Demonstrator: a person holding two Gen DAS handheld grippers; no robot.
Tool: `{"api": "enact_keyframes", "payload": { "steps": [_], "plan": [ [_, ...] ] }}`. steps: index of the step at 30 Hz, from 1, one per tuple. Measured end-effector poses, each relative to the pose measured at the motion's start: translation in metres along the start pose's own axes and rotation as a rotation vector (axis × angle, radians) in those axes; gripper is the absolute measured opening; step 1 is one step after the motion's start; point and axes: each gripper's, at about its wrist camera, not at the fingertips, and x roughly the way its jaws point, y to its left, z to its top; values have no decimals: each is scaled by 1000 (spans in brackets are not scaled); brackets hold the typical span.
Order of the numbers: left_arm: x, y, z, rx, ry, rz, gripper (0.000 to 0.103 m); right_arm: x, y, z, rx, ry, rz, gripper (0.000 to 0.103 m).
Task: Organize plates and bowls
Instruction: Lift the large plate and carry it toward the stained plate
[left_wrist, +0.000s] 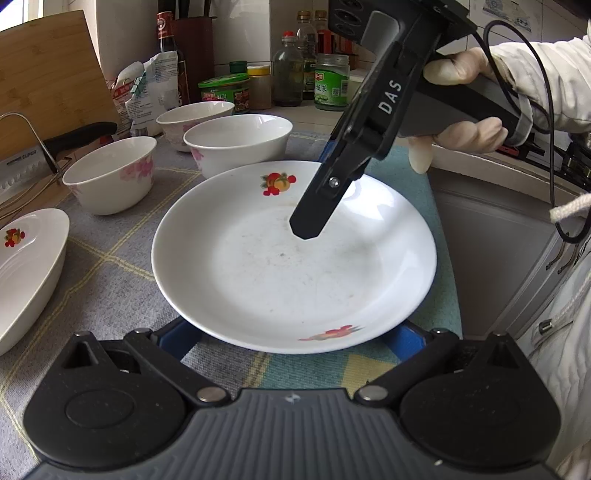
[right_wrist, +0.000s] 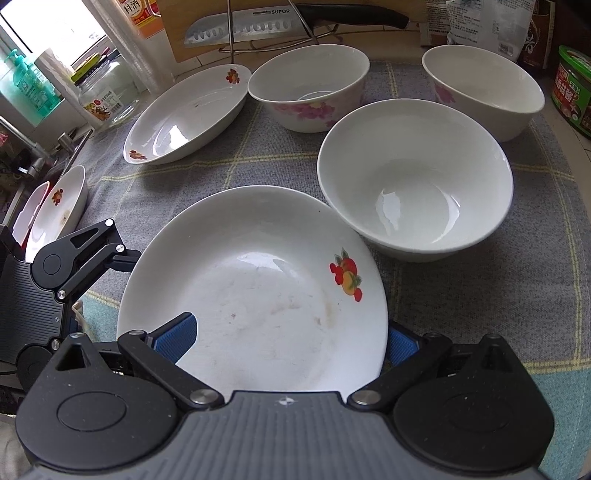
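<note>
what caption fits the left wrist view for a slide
Right gripper hovers over a fruit-print plate on the checked cloth, three bowls behind.

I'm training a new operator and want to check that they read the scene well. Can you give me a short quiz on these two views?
1. How many bowls stand on the checked cloth?
2. True or false: the knife lies inside one of the bowls.
3. The plate between the open right tongs bears: A) blue stripes, B) a fruit print, C) no print at all.

Key: 1) three. 2) False: it rests on a wire rack behind them. 3) B.
</note>
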Motion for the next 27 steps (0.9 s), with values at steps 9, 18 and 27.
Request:
{"api": "enact_keyframes", "payload": {
  "steps": [9, 18, 27],
  "plan": [
    [0, 3, 0, 15, -3, -25, 102, 3, 2, 4, -15, 15, 7, 103],
    [0, 5, 1, 15, 0, -39, 101, 3, 1, 5, -4, 18, 11, 103],
    [-2, 4, 2, 11, 11, -36, 101, 3, 0, 7, 5, 23, 14, 103]
  ]
}}
